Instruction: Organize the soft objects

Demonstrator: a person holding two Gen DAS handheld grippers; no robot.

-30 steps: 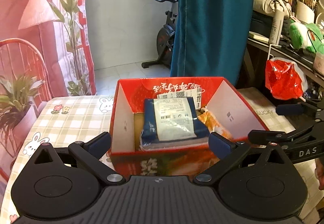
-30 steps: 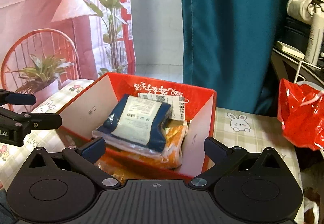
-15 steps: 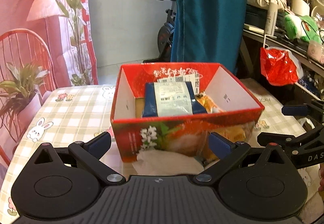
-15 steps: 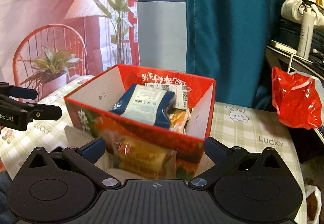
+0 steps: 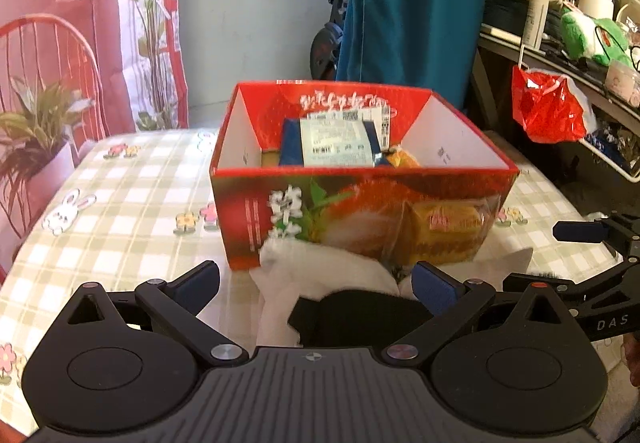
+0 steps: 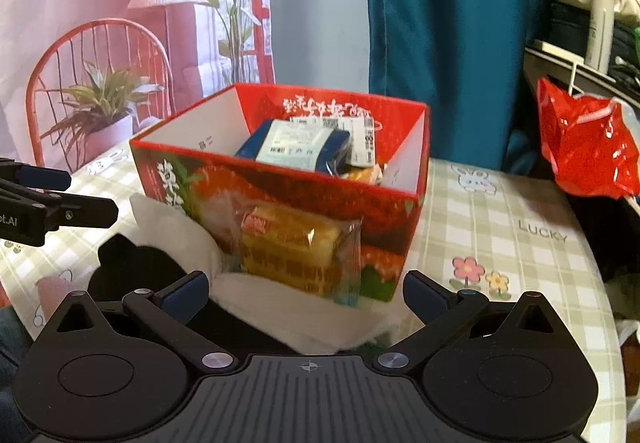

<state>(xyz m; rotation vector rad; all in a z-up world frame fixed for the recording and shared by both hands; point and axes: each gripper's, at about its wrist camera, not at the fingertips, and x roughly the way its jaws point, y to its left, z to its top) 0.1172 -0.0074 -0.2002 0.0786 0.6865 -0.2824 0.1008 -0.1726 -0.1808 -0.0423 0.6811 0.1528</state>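
Left wrist view: left hand-held gripper (image 5: 316, 277) fills the bottom of the frame, fingers spread wide, holding nothing.
Right wrist view: right hand-held gripper (image 6: 306, 289) low in the frame, fingers likewise spread wide and empty.
Between the left fingers: a black soft item (image 5: 352, 317) lying on a crumpled white cloth (image 5: 320, 267), both on the tabletop just in front of the box.
Between the right fingers: the white cloth (image 6: 292, 307) again, with a clear-wrapped yellow cake (image 6: 296, 251) resting on it and leaning against the box front; the black soft item (image 6: 132, 263) sits to the left.
Each other: the right hand-held gripper (image 5: 592, 263) shows at the right edge of the left wrist view; the left hand-held gripper (image 6: 44, 199) shows at the left edge of the right wrist view.
Box: a red printed cardboard box (image 5: 248, 203), open at the top, standing upright on the tabletop.
Inside the box: a dark blue packet with a white label (image 5: 332, 145) lying on top, tilted; an orange-yellow packet (image 5: 402, 159) beside it, mostly hidden.
Tabletop: green and white checked cloth with rabbits and flowers (image 5: 120, 203).
Far right: a red plastic bag (image 5: 548, 111) hanging from a cluttered shelf.
Behind: a teal curtain (image 5: 412, 3), and at left a pink backdrop with a chair, a lamp and plants; I cannot tell whether these are real or printed.
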